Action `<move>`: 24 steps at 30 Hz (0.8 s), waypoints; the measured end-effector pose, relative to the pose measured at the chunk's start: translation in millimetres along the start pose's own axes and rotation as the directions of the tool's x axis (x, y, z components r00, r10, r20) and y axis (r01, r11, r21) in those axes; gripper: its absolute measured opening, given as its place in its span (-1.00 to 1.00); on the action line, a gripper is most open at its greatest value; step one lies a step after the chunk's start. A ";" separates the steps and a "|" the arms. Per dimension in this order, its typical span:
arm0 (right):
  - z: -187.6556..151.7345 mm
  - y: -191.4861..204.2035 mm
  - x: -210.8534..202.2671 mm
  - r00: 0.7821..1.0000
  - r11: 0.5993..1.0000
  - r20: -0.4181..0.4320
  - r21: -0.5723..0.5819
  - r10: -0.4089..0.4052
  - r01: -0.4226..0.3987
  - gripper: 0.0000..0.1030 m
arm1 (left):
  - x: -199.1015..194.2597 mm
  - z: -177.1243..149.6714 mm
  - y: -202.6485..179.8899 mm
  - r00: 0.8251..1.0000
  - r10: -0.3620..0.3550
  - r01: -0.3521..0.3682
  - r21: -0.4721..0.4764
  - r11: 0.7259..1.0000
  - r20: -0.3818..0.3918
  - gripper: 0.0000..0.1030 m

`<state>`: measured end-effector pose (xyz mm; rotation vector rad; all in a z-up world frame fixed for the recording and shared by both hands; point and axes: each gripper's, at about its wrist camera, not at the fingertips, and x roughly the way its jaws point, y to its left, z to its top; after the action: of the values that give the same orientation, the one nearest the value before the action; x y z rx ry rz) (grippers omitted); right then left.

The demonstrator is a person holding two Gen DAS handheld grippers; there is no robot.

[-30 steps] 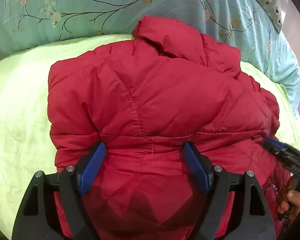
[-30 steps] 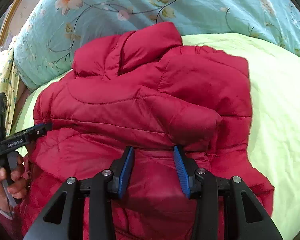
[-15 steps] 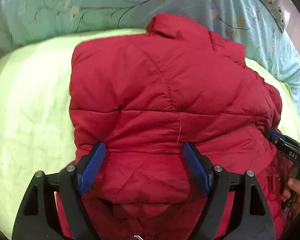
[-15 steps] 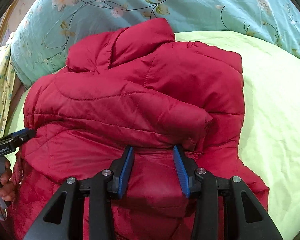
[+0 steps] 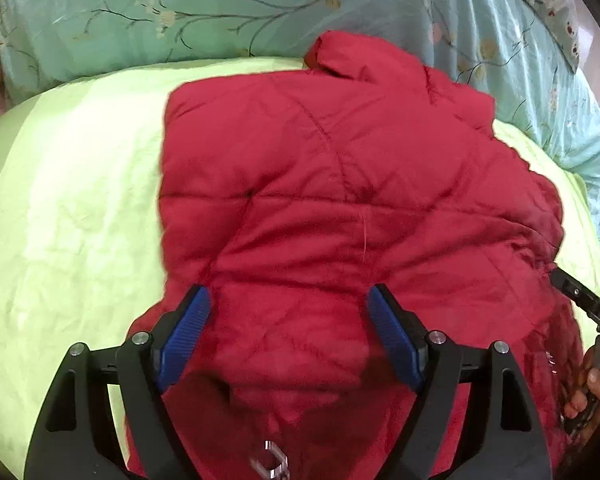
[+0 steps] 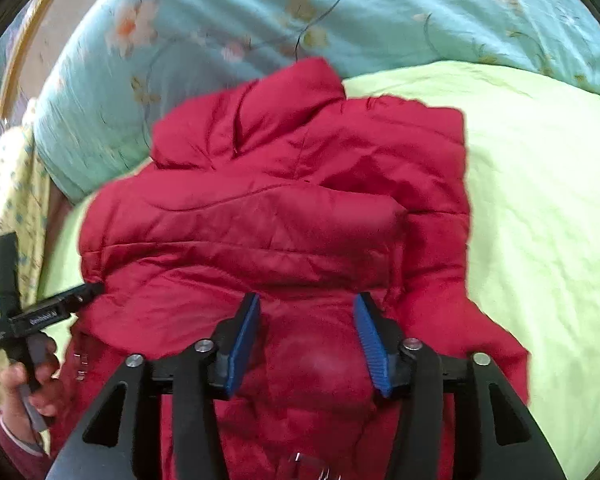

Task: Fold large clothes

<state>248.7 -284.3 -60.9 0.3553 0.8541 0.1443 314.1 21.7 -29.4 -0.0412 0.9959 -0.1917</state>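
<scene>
Left hand-held gripper (image 5: 288, 336): jaws wide, red padded jacket (image 5: 340, 184) bulging between, pads not pressing. Right hand-held gripper (image 6: 306, 340): jaws just opened, letting go. Jacket lies on the green bed cover (image 5: 68, 200), sleeves folded in. Next: regrip hem, fold toward collar.
</scene>
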 end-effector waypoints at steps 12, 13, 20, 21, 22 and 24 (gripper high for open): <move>-52.2 -17.1 -80.5 0.998 0.998 -0.025 0.029 0.049 -0.048 0.38 | -57.4 -73.4 33.6 1.000 -0.025 0.026 -0.061 0.998 0.012 0.59; -57.4 -20.0 -86.4 0.998 0.997 -0.025 0.044 0.057 -0.056 0.40 | -59.3 -78.5 37.2 1.000 -0.020 0.021 -0.067 0.998 0.011 0.59; -90.0 -40.4 -123.7 0.999 0.995 -0.033 0.092 0.042 -0.039 0.42 | -78.4 -123.2 61.8 1.000 -0.010 0.007 -0.105 0.994 -0.028 0.59; -94.4 -42.8 -128.4 0.999 0.994 -0.033 0.098 0.042 -0.039 0.42 | -80.9 -128.0 65.7 1.000 -0.012 0.008 -0.114 0.993 -0.029 0.59; -99.0 -46.4 -134.0 0.999 0.994 -0.033 0.104 0.040 -0.037 0.42 | -84.6 -133.9 70.8 0.999 -0.012 0.008 -0.124 0.992 -0.030 0.59; -105.8 -52.1 -142.0 0.999 0.993 -0.032 0.111 0.031 -0.027 0.43 | -92.1 -144.8 79.0 0.999 -0.003 -0.002 -0.136 0.991 -0.035 0.59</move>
<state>75.1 -344.1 -42.6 0.4700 0.8928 0.1311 155.4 123.5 -41.4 -0.1631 1.0426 -0.1252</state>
